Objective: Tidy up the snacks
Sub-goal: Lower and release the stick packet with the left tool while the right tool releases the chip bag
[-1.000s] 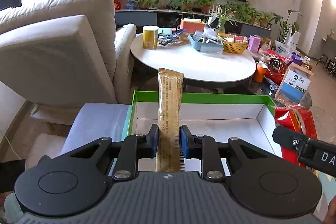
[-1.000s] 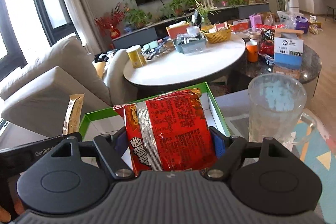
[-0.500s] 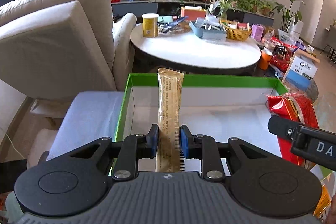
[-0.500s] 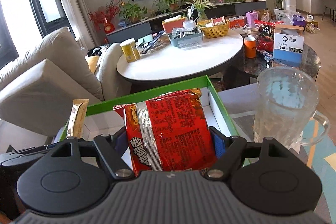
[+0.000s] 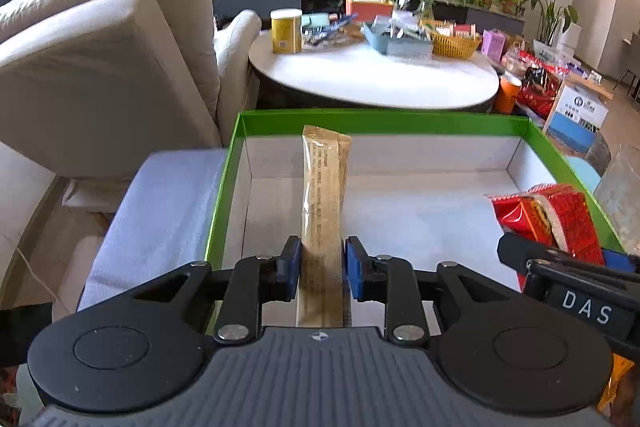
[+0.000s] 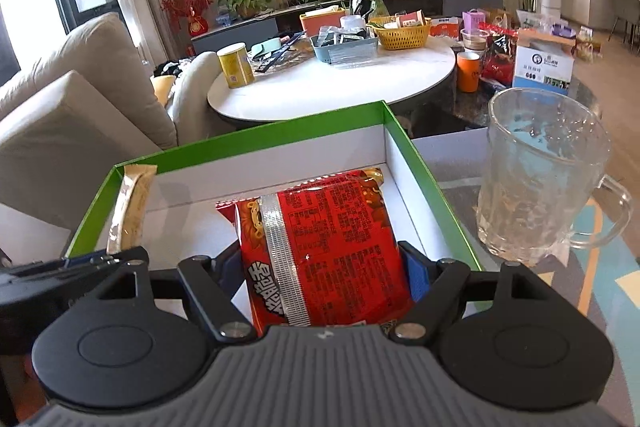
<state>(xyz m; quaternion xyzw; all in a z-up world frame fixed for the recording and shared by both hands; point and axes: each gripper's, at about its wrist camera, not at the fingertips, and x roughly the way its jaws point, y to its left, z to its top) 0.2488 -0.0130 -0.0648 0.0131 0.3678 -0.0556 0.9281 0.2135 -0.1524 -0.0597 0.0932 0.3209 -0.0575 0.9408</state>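
A green-rimmed white box (image 5: 380,117) lies open in front of both grippers. My left gripper (image 5: 322,259) holds a long gold sachet (image 5: 324,187) upright over the box's left side. Its jaws are opening, though the pads still touch the sachet. My right gripper (image 6: 324,267) is shut on a red noodle packet (image 6: 328,239), held low inside the box (image 6: 256,139) at its right side. The same packet (image 5: 552,215) shows at the right of the left wrist view, and the sachet (image 6: 130,211) at the left of the right wrist view.
A clear glass mug (image 6: 544,179) stands just right of the box. A pale blue cloth (image 5: 160,211) lies to its left, with a beige sofa (image 5: 100,59) behind. Beyond the box is a round white table (image 6: 360,79) with a yellow can, baskets and clutter.
Both grippers have sunk towards the box with their snacks, so more of the box floor shows. The left pads stand slightly wider around the sachet.
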